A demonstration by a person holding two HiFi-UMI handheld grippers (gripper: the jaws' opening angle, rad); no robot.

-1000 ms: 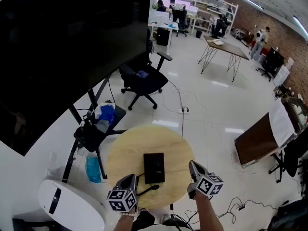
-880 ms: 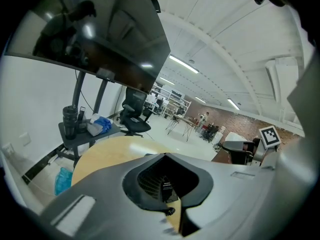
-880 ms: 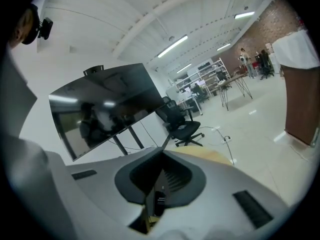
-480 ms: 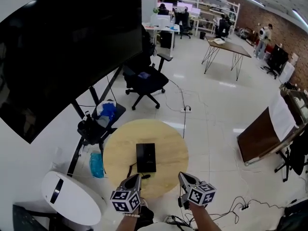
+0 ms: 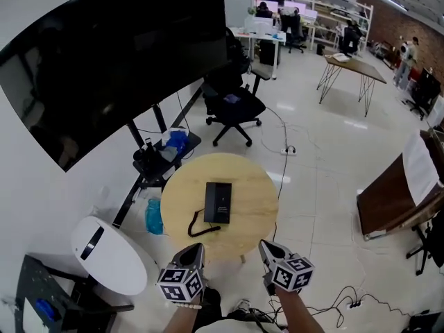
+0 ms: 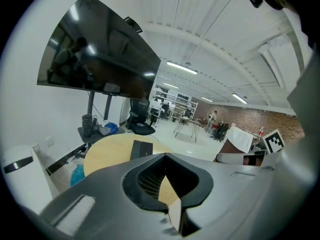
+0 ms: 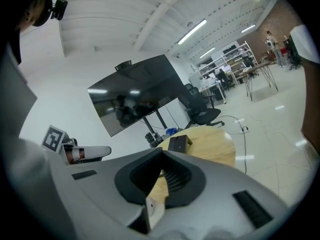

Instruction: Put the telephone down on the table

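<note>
The black telephone (image 5: pixel 217 202) lies flat in the middle of the round wooden table (image 5: pixel 250 186), its black cord (image 5: pixel 198 226) curled on the tabletop toward me. Both grippers hang off the table's near edge, apart from the telephone. My left gripper (image 5: pixel 189 257) is shut and holds nothing; my right gripper (image 5: pixel 267 252) is shut and empty too. In the left gripper view the telephone (image 6: pixel 141 149) shows on the table (image 6: pixel 107 151) beyond the left gripper (image 6: pixel 166 179). In the right gripper view the telephone (image 7: pixel 178 144) sits past the right gripper (image 7: pixel 163 179).
A large black screen (image 5: pixel 118 61) on a stand stands behind and left of the table. A white rounded device (image 5: pixel 111 255) sits at my near left, a blue bag (image 5: pixel 153 217) beside the table, an office chair (image 5: pixel 236 106) beyond, a wooden board (image 5: pixel 395 200) at right.
Both grippers have drawn back from over the table's near edge toward me. The telephone stays lying on the table, farther from the grippers, its cord now resting on the tabletop.
</note>
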